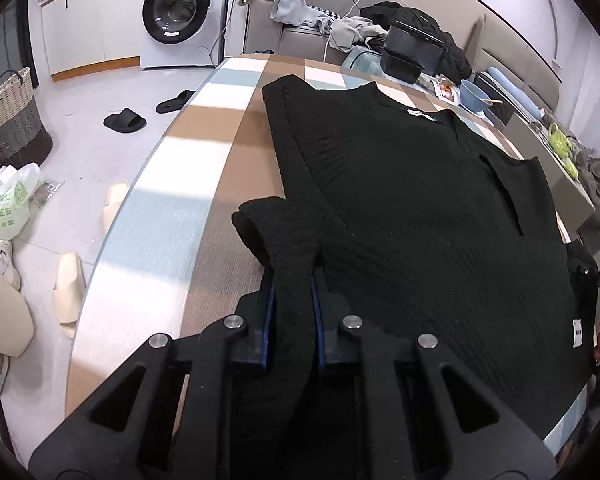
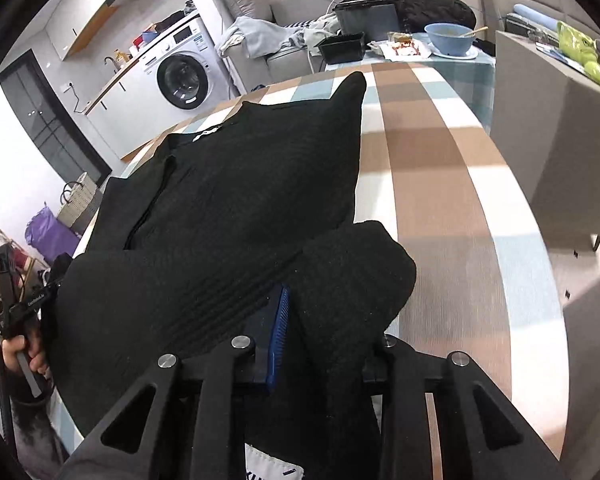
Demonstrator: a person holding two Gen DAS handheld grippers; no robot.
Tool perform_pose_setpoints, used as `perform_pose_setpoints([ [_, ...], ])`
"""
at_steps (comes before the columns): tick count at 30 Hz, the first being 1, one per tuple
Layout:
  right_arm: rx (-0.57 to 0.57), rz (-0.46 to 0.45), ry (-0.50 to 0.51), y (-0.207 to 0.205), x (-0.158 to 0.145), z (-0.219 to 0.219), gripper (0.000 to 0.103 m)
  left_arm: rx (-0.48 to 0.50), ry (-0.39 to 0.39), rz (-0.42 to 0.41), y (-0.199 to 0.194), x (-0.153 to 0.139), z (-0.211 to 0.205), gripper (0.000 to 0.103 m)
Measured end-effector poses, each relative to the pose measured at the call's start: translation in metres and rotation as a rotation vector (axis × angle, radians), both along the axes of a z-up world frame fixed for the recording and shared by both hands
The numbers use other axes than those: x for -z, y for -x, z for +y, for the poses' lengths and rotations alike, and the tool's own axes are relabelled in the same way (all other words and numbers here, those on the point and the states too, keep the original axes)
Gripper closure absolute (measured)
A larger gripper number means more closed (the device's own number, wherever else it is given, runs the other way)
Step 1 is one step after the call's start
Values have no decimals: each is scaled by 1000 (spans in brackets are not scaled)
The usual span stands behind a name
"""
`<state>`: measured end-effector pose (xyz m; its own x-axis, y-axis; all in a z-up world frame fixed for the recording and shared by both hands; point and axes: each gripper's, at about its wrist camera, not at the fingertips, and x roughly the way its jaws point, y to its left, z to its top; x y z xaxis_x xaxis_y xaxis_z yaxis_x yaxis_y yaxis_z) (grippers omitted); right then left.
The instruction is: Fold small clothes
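A black knit vest (image 1: 412,216) lies spread on the checked tablecloth (image 1: 204,160), neck end away from me. My left gripper (image 1: 294,284) is shut on a bunched fold of its near left hem. In the right wrist view the same vest (image 2: 236,200) fills the middle, and my right gripper (image 2: 324,308) is shut on a bunched fold of its near right hem; one blue pad (image 2: 279,332) shows, the other is hidden under the cloth. A white label (image 2: 272,464) hangs below the fingers.
At the table's far end stand black plastic containers (image 1: 412,54), a blue bowl (image 1: 474,96) and a food tray (image 2: 404,48). A sofa with heaped clothes (image 1: 292,4) and a washing machine (image 1: 180,12) lie beyond. Slippers (image 1: 126,120) and a basket (image 1: 12,120) are on the floor.
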<state>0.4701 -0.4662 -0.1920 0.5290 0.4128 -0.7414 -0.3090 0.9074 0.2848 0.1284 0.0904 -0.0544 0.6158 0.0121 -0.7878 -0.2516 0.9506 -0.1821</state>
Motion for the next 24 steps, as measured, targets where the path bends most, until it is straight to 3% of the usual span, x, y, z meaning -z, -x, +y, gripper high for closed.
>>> perform_pose_setpoints([
  [7, -17, 14, -34, 59, 4, -17, 77, -48, 52, -23, 83, -3, 6, 89],
  [8, -13, 8, -33, 65, 4, -19, 72, -52, 56, -27, 90, -4, 6, 88],
  [10, -2, -9, -17, 77, 1, -24, 63, -72, 44, -37, 106, -9, 8, 76],
  [12, 3, -27, -29, 88, -5, -34, 61, -102, 32, -57, 122, -17, 12, 69],
  [18, -18, -66, -83, 112, -13, -47, 61, -121, 42, -100, 146, -30, 20, 70],
  [19, -13, -68, -83, 113, -13, -46, 62, -117, 38, -100, 145, -31, 19, 79],
  [21, 5, -72, -72, 110, -11, -45, 78, -119, 34, -111, 148, -33, 17, 97],
  [22, 14, -69, -66, 109, -10, -44, 93, -122, 33, -120, 148, -35, 17, 98],
  [24, 23, -92, -68, 114, -14, -46, 97, -125, 23, -150, 154, -42, 15, 98],
])
